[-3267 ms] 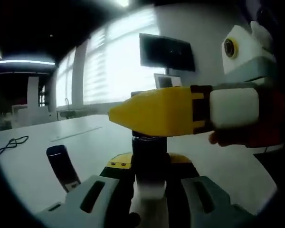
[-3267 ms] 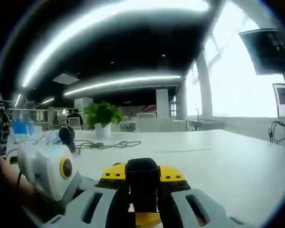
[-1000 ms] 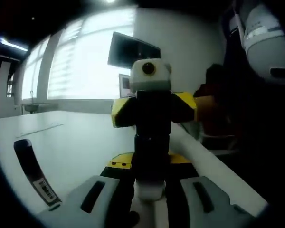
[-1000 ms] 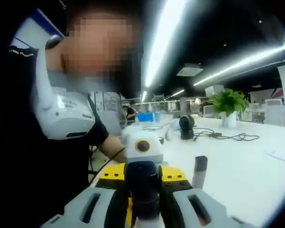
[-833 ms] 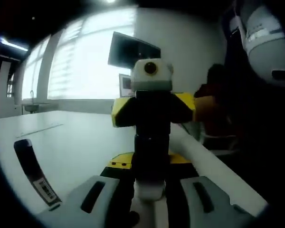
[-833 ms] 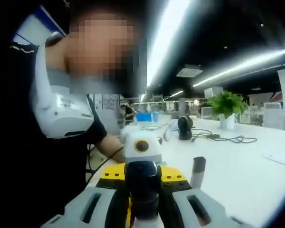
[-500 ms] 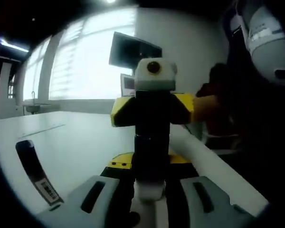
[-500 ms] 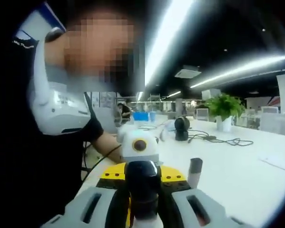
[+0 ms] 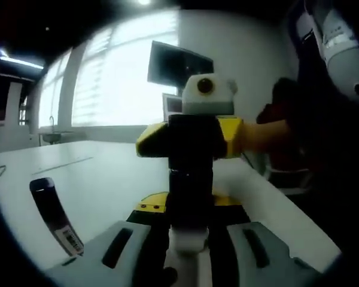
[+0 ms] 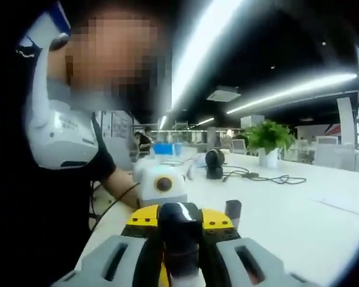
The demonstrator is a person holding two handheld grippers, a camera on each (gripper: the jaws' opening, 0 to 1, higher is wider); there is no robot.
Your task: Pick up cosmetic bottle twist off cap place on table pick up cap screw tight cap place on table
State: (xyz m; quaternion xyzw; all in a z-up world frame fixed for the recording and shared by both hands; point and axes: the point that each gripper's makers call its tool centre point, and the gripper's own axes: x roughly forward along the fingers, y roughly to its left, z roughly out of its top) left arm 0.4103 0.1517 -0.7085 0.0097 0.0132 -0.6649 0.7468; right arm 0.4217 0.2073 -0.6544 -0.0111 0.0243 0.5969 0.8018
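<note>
Two grippers meet on one cosmetic bottle (image 9: pixel 190 197): left gripper (image 9: pixel 188 251) pinches its body, right gripper (image 10: pixel 178 254) clamps the black cap (image 10: pixel 179 224). White table (image 9: pixel 102 179) at 9 o'clock.

No wording comes through clearly here: the dark flat device (image 9: pixel 52 212) lying on the tabletop (image 9: pixel 107 179) carries a white barcode sticker, its print too small to read.
</note>
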